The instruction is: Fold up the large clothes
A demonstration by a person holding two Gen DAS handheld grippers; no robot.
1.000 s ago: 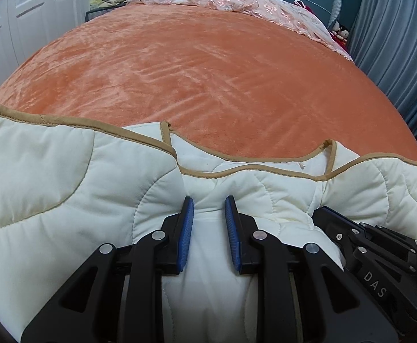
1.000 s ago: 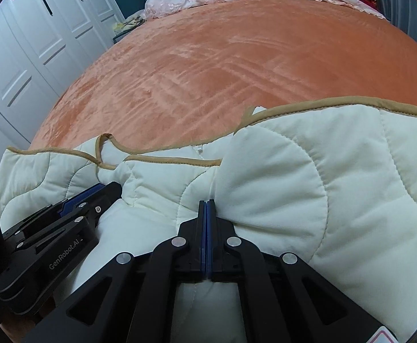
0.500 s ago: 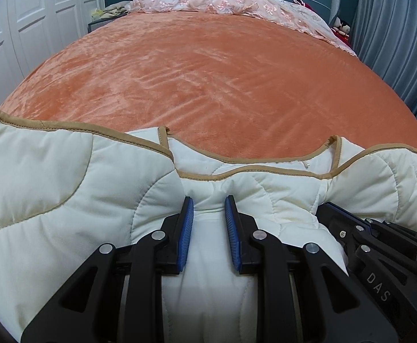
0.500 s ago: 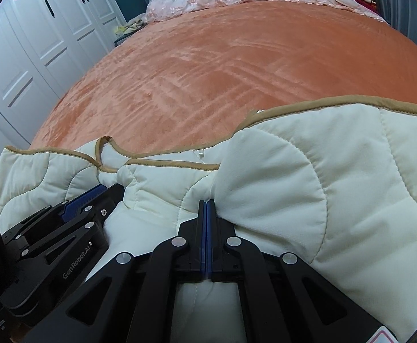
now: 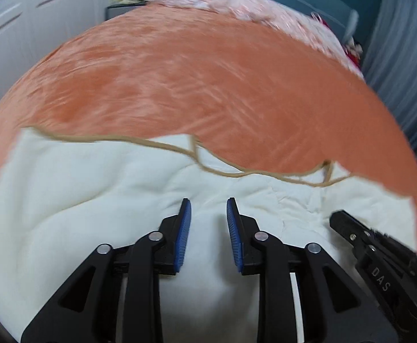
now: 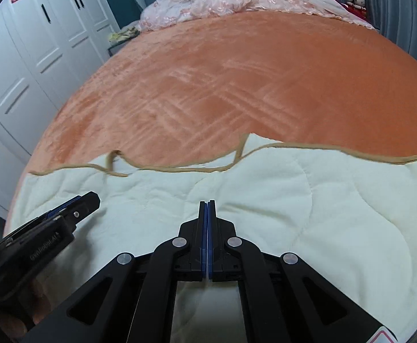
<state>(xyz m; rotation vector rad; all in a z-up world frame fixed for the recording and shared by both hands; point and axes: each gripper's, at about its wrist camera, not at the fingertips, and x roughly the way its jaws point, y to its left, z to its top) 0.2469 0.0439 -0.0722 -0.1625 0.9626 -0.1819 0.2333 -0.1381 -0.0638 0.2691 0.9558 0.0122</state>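
The cream quilted garment (image 6: 265,217) now lies flat on the orange bedspread (image 6: 222,85), no longer bunched up around the grippers. The left gripper (image 5: 208,208) has just been opening, its jaws parted and gripping nothing; the right gripper (image 6: 207,208) is closed on nothing, so this fold looks laid down.

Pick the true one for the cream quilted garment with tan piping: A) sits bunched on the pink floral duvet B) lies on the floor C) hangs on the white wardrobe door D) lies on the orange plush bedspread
D: the cream quilted garment lies spread over the near part of the orange plush bedspread, its tan-piped edge running across it in both wrist views.
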